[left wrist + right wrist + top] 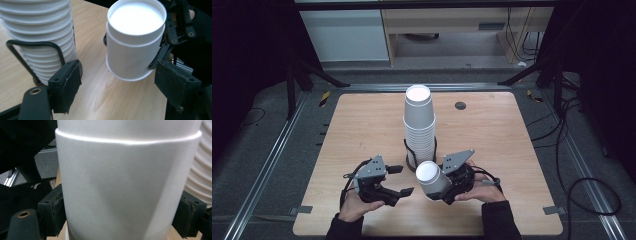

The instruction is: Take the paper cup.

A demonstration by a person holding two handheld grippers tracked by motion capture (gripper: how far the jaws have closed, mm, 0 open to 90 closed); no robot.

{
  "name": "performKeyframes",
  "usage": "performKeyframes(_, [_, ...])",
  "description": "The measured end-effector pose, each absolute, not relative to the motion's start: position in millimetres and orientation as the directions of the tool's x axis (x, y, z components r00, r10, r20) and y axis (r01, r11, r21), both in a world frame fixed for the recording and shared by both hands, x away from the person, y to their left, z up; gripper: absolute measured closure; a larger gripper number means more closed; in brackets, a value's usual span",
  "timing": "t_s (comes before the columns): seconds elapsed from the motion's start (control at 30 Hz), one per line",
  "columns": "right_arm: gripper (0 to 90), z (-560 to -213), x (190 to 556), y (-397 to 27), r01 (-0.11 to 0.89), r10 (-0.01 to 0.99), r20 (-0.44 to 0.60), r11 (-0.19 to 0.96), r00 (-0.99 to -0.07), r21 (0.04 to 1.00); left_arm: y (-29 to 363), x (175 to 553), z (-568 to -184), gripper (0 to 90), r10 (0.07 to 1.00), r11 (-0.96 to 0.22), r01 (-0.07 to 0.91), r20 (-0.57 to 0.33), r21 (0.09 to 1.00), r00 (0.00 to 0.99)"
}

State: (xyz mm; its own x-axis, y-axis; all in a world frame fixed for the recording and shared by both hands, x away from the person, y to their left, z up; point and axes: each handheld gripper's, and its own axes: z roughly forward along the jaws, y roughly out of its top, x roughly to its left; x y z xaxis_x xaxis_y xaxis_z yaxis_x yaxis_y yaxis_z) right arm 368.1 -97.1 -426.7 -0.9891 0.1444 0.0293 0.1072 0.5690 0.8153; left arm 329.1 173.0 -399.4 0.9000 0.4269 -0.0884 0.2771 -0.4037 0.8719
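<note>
Wooden table (362, 130), dark room: right gripper (447, 187) jaws grasp cup (432, 177); left gripper (399, 181) released.

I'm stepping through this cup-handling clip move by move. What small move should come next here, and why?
Probably lower the single cup a little further to the table in front of the stack of cups. The right gripper is clamped on its sides, holding it tilted, bottom up, above the wood, and the left gripper waits open beside it.
</note>
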Motion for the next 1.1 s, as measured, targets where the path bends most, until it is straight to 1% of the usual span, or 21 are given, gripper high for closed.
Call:
performKeyframes(0.3, [15.7,-432.7,369.6,-87.4,0.094,0.110,0.035,0.595,-0.993,0.798,160.3,333.0,-397.3,17.1,0.382,-0.444,0.262,-0.083,0.857,0.920])
performKeyframes(0.6, [15.6,-435.5,369.7,-80.4,0.083,0.089,0.037,0.605,-0.995,0.792,153.9,336.3,-397.0,14.1,0.364,-0.466,0.267,-0.093,0.843,0.927])
performKeyframes(0.77, [15.6,-437.7,369.4,-75.8,0.076,0.076,0.037,0.612,-0.996,0.787,147.8,338.5,-396.4,13.5,0.341,-0.483,0.266,-0.101,0.834,0.935])
performKeyframes(1.1, [15.6,-438.6,368.9,-67.7,0.063,0.062,0.032,0.614,-0.998,0.787,139.5,341.6,-397.7,13.9,0.332,-0.516,0.267,-0.097,0.814,0.938])
